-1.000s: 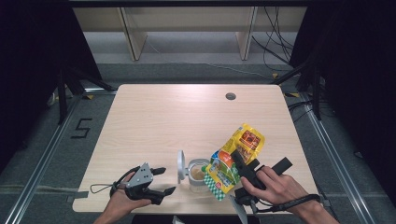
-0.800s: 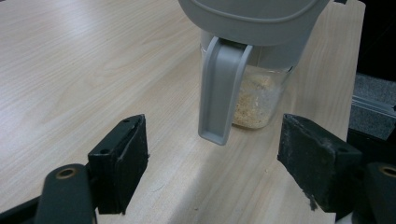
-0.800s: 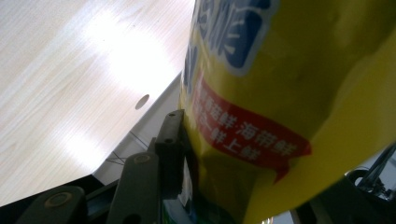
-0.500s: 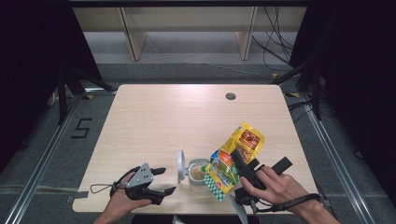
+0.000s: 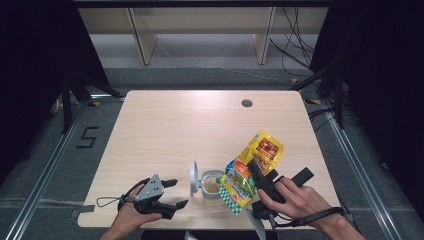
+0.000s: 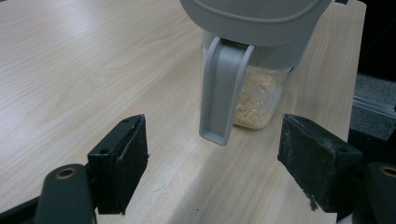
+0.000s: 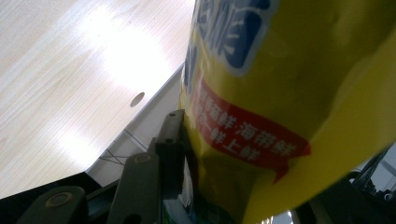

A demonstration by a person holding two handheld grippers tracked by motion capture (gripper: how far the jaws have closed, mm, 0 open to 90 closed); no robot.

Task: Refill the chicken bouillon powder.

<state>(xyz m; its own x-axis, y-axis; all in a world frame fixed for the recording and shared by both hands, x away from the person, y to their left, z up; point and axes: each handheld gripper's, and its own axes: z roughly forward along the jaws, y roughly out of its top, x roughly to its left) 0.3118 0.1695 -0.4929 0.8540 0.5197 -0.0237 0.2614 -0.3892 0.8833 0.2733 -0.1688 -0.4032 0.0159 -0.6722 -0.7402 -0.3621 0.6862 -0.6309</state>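
Observation:
A clear jar [image 5: 211,187] with a grey flip lid [image 5: 193,177] standing open holds pale crumbs near the table's front edge. My right gripper [image 5: 260,186] is shut on a yellow snack bag [image 5: 252,167], tilted with its lower end over the jar's mouth. In the right gripper view the snack bag [image 7: 280,112] presses against the left jaw. My left gripper [image 5: 172,195] rests on the table left of the jar, open with nothing between its jaws. In the left gripper view the jar [image 6: 254,100] and its grey lid latch [image 6: 220,93] stand just ahead of the open left gripper [image 6: 224,168].
The light wooden table [image 5: 165,130] has a round cable hole [image 5: 247,103] at its back right. Beyond the table stand pale shelf legs [image 5: 142,42] and loose cables [image 5: 295,55] on a grey floor.

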